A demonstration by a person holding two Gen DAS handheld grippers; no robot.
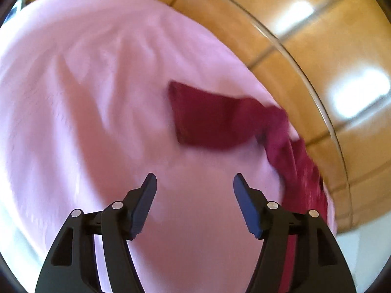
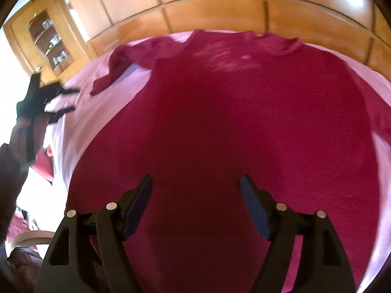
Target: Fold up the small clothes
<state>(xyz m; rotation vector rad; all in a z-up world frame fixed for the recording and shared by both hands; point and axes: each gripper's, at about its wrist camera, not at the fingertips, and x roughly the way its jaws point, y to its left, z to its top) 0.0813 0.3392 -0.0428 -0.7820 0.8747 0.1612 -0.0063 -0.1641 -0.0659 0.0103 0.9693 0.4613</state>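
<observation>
The dark red shirt [image 2: 232, 127] lies spread flat on the pink sheet [image 1: 85, 97] that covers a round surface, probably a worktop, though motion blur leaves its edge unclear. The neckline lies at the far side, next to the wooden cabinet wall [image 2: 207, 7]. One sleeve [image 2: 114, 70] is thrown out to the left and bends back on itself; its cuff end also shows in the left wrist view.

Gripper state:
- Right gripper [image 2: 195, 183]: jaws spread, nothing between them, hovering above the lower body of the shirt.
- Left gripper [image 1: 194, 183]: jaws spread and empty, over bare sheet, apart from the sleeve.

Step in hand: judging from the layout, the shirt is laid out and no fold has been made. Both grippers are free and positioned for a first grasp.

Next move, as a judgement: the left gripper must reach the loose sleeve and bring it across the body. The right gripper must take the opposite sleeve or the hem. Each pinch should catch only the garment, not the sheet beneath.

Containers: a glass-fronted cabinet [image 2: 48, 41] at the far left holds small items on its shelves, too small to identify.
</observation>
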